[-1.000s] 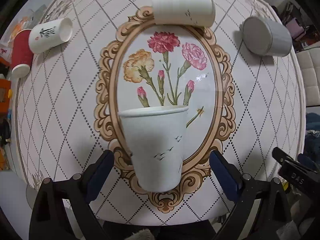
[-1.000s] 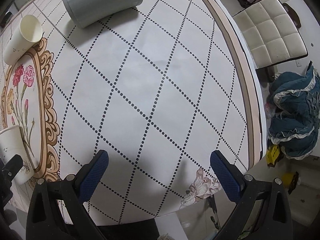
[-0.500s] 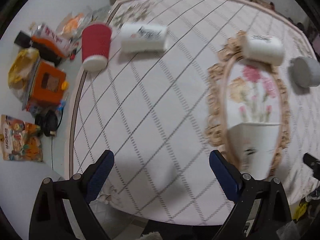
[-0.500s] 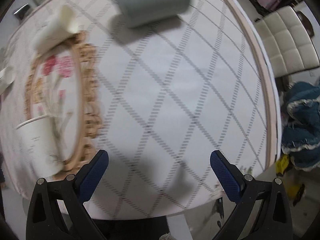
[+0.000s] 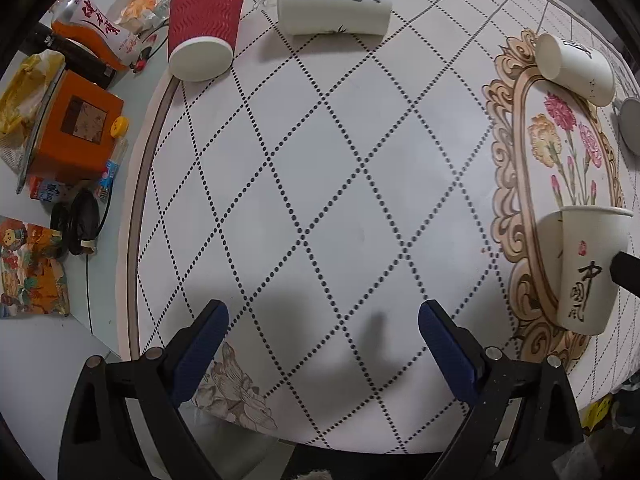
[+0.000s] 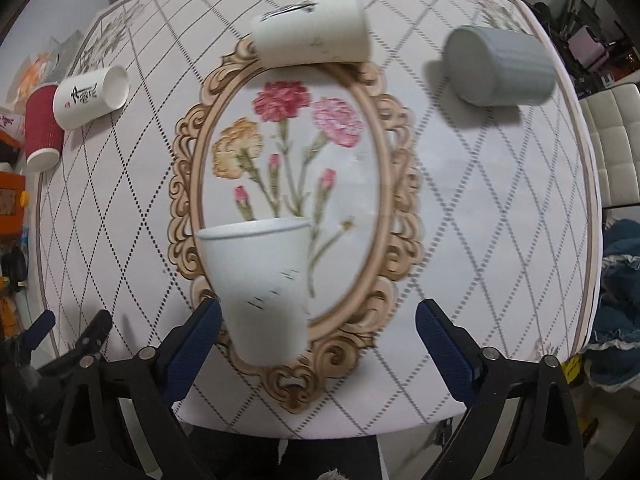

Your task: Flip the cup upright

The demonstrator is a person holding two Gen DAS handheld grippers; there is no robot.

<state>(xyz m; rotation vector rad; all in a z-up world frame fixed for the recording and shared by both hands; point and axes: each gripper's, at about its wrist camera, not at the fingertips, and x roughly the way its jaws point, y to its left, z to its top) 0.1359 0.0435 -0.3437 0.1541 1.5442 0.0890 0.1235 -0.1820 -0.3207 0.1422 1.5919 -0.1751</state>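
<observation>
A white paper cup [image 6: 260,288] stands upright on the oval flower print near the table's front; it also shows in the left wrist view [image 5: 588,268]. My right gripper [image 6: 318,334] is open and empty, its left finger just beside the cup's base. My left gripper [image 5: 322,338] is open and empty over bare tablecloth, left of the cup. A white cup with black writing [image 5: 334,2] lies on its side at the far left, next to an upside-down red ribbed cup [image 5: 204,28]. Another white cup [image 6: 310,34] and a grey cup [image 6: 498,66] lie on their sides at the back.
The round table [image 5: 304,168] has a diamond-dotted cloth. Left of it stand an orange box [image 5: 76,128], snack packets [image 5: 28,272] and a cable. A white padded chair [image 6: 616,144] and blue cloth [image 6: 620,300] are to the right.
The left gripper has swung left away from the upright cup, which it faced a second ago. The right gripper has swung left so the upright cup is now in front of it.
</observation>
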